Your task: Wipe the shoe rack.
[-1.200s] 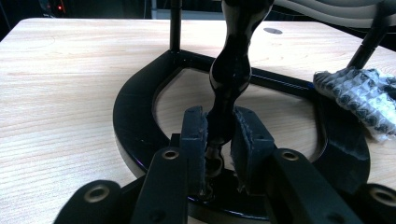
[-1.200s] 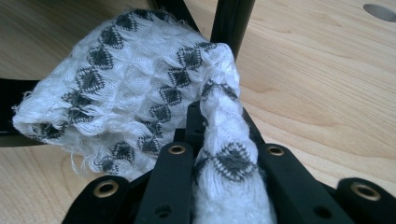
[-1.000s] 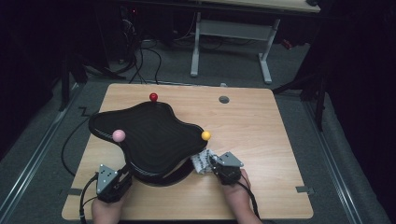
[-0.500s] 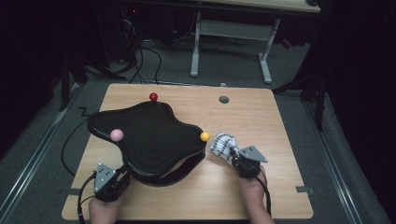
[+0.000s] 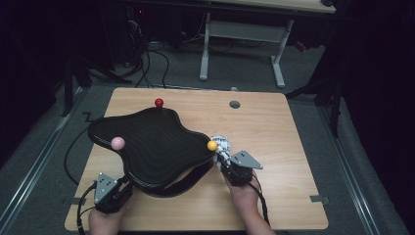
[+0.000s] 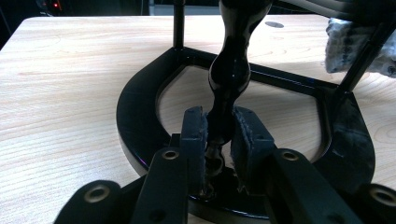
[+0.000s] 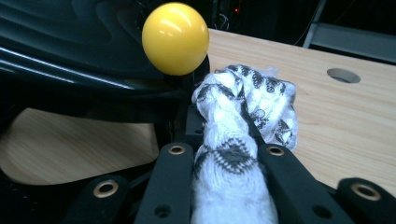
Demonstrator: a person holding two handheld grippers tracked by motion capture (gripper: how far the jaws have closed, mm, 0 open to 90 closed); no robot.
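Beside the yellow ball (image 5: 212,145) of the black stand (image 5: 151,147), the right claw (image 5: 222,157) grips a patterned sock (image 5: 221,143) not yet hung, while the left claw (image 6: 219,140) clamps the stand's post (image 6: 231,70).

Table (image 5: 274,127): pale wood grain, matt. Stand (image 6: 140,107) on the table: glossy black, metal by the look; its top (image 5: 151,144) finely ridged. Yellow ball (image 7: 175,38) at the stand's edge: smooth, shiny plastic. Sock (image 7: 233,140) beside the ball: white-grey knit cloth.
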